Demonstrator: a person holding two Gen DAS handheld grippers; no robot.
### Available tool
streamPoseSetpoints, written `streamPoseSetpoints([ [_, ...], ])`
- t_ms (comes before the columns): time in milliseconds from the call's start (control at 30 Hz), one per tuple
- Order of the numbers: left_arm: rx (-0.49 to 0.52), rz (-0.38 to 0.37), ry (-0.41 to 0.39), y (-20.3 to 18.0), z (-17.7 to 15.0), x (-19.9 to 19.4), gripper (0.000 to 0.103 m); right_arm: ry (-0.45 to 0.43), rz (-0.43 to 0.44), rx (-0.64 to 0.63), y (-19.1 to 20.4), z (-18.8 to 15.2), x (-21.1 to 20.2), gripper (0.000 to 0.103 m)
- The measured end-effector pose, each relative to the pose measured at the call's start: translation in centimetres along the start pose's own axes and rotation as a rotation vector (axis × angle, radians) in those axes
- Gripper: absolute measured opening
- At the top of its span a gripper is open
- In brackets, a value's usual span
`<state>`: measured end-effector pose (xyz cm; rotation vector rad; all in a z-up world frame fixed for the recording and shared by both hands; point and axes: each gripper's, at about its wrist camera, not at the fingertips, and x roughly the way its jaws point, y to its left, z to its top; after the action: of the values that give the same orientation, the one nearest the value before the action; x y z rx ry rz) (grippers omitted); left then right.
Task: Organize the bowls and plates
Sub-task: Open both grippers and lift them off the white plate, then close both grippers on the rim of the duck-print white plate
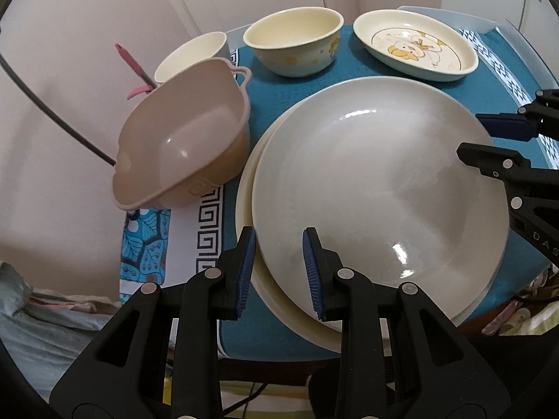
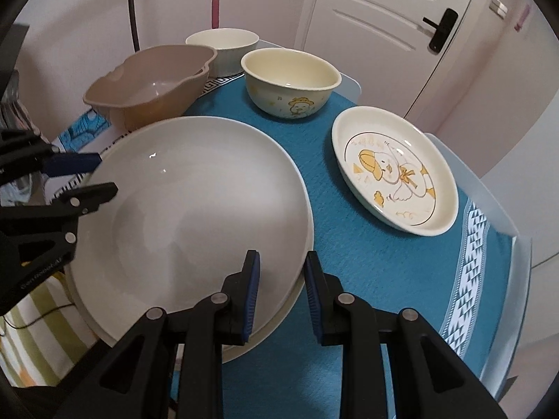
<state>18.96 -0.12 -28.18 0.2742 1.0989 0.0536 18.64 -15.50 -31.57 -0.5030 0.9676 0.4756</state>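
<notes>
A large white plate (image 1: 377, 188) lies on top of a cream plate (image 1: 244, 209) on the blue tablecloth; it also shows in the right wrist view (image 2: 188, 209). My left gripper (image 1: 279, 269) is open, its fingers straddling the stack's left rim. My right gripper (image 2: 282, 293) is open, straddling the stack's right rim; it also shows at the right of the left wrist view (image 1: 485, 139). A duck plate (image 2: 394, 171), a cream duck bowl (image 2: 291, 82), a tan handled bowl (image 2: 150, 83) and a white bowl (image 2: 223, 49) stand behind.
The small table (image 2: 489, 279) has a blue cloth with white patterned borders. A door (image 2: 384, 35) and pink walls are behind. A pink clip (image 1: 131, 66) and a dark cable (image 1: 52, 115) are at the left. Bedding lies below the table's near edge.
</notes>
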Motion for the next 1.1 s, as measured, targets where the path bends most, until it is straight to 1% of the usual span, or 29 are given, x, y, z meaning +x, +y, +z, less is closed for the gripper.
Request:
streamPoseSetpoints([
  [67,0.006,0.017,0.001,-0.1,0.0,0.0,0.025,0.000,0.000,-0.008,0.1,0.0,0.0,0.024],
  [167,0.001,0.010,-0.002,0.1,-0.1,0.0,0.025,0.000,-0.015,-0.029,0.6,0.0,0.1,0.024],
  [300,-0.009,0.003,0.001,0.2,0.1,-0.1,0.025,0.000,0.003,-0.011,0.2,0.1,0.0,0.024],
  [400,-0.043,-0.027,0.006,0.7,0.5,-0.6,0.025,-0.005,0.047,0.030,-0.5,0.1,-0.3,0.024],
  [433,-0.057,-0.034,-0.004,0.8,0.7,-1.3,0.025,-0.018,0.084,0.063,-1.1,0.2,-0.9,0.024],
  [567,-0.096,-0.021,-0.079,0.9,2.7,-5.1,0.026,-0.074,0.162,0.163,-3.5,0.6,-3.4,0.024],
  [600,-0.107,-0.020,-0.096,0.8,3.3,-5.9,0.033,-0.083,0.176,0.186,-4.1,0.6,-4.0,0.026],
  [633,-0.122,-0.024,-0.116,0.7,4.1,-7.0,0.062,-0.095,0.192,0.217,-5.3,0.6,-4.8,0.033],
  [667,-0.135,-0.023,-0.135,0.5,4.8,-7.8,0.082,-0.104,0.196,0.237,-6.0,0.6,-5.4,0.063],
  [700,-0.145,-0.020,-0.157,0.3,5.2,-8.3,0.102,-0.119,0.199,0.261,-7.0,0.5,-6.0,0.099],
  [733,-0.157,-0.024,-0.203,0.1,5.6,-9.2,0.103,-0.139,0.203,0.276,-7.8,0.4,-6.7,0.103],
  [767,-0.163,-0.044,-0.232,-0.3,6.3,-9.9,0.103,-0.171,0.205,0.288,-8.8,0.2,-7.5,0.103],
  [800,-0.163,-0.064,-0.233,-0.5,7.1,-10.0,0.103,-0.187,0.193,0.287,-9.6,0.1,-8.0,0.103],
  [933,-0.196,-0.151,-0.214,-2.0,10.2,-9.4,0.103,-0.187,0.098,0.241,-13.2,0.0,-9.3,0.103],
  [1033,-0.249,-0.227,-0.194,-2.9,12.4,-8.4,0.103,-0.196,0.084,0.234,-16.6,0.9,-9.4,0.103],
  [1100,-0.281,-0.268,-0.158,-3.4,13.9,-6.9,0.103,-0.187,0.084,0.260,-18.5,1.7,-8.9,0.103],
])
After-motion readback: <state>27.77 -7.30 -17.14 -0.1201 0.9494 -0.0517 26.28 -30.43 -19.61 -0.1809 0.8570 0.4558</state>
